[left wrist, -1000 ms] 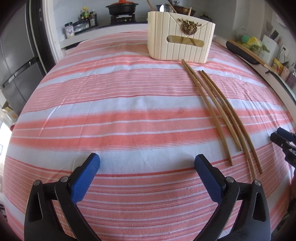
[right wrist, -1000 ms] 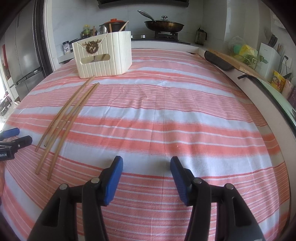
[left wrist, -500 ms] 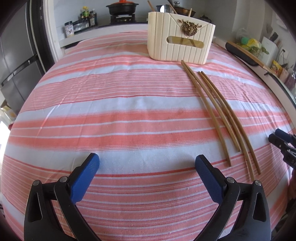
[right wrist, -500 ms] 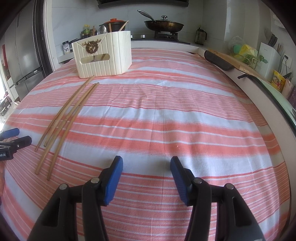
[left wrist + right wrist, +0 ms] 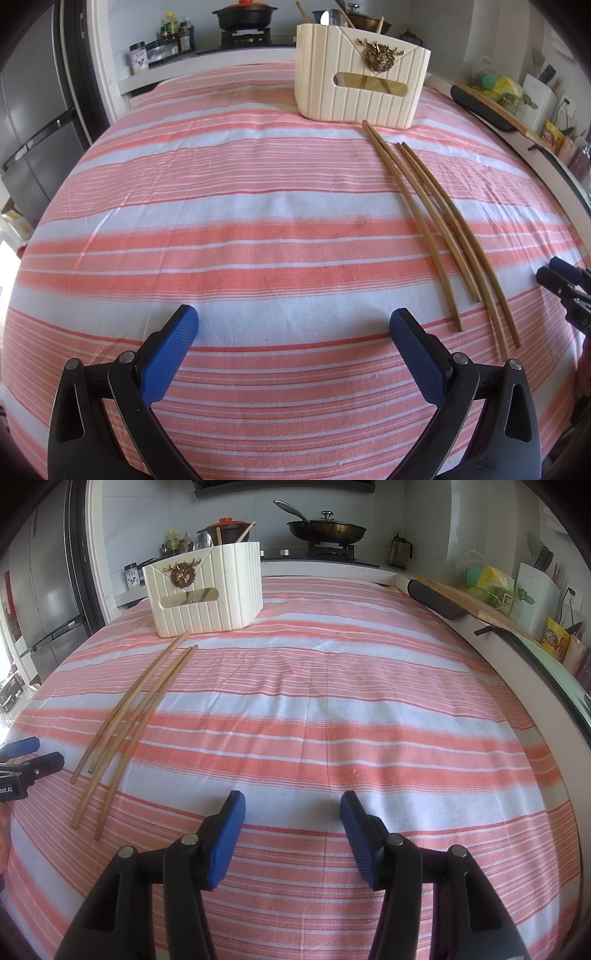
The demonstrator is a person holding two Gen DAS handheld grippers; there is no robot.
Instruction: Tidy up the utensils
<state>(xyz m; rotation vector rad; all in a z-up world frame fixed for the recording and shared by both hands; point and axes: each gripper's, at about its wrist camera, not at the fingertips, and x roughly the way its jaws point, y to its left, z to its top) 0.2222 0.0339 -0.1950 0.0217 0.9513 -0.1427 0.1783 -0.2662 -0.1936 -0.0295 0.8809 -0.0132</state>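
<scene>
Several long wooden chopsticks (image 5: pixel 436 229) lie side by side on the striped cloth, running from the cream utensil holder (image 5: pixel 360 90) toward the front. In the right wrist view the chopsticks (image 5: pixel 136 716) lie left of centre, below the holder (image 5: pixel 207 590), which has utensils standing in it. My left gripper (image 5: pixel 293 332) is open and empty, low over the cloth, left of the chopsticks. My right gripper (image 5: pixel 291 812) is open and empty, right of the chopsticks. Each gripper's tip shows at the edge of the other's view (image 5: pixel 565 280) (image 5: pixel 29 757).
The table is covered by a pink and white striped cloth (image 5: pixel 258 221). Behind it is a counter with a stove, a lidded pan (image 5: pixel 327 530) and a pot (image 5: pixel 243 14). A fridge (image 5: pixel 44 602) stands at left. A cutting board and clutter (image 5: pixel 491 590) line the right side.
The left gripper has shifted slightly, so the holder and chopsticks sit a little differently in its view. The right gripper has barely moved. Both stay open.
</scene>
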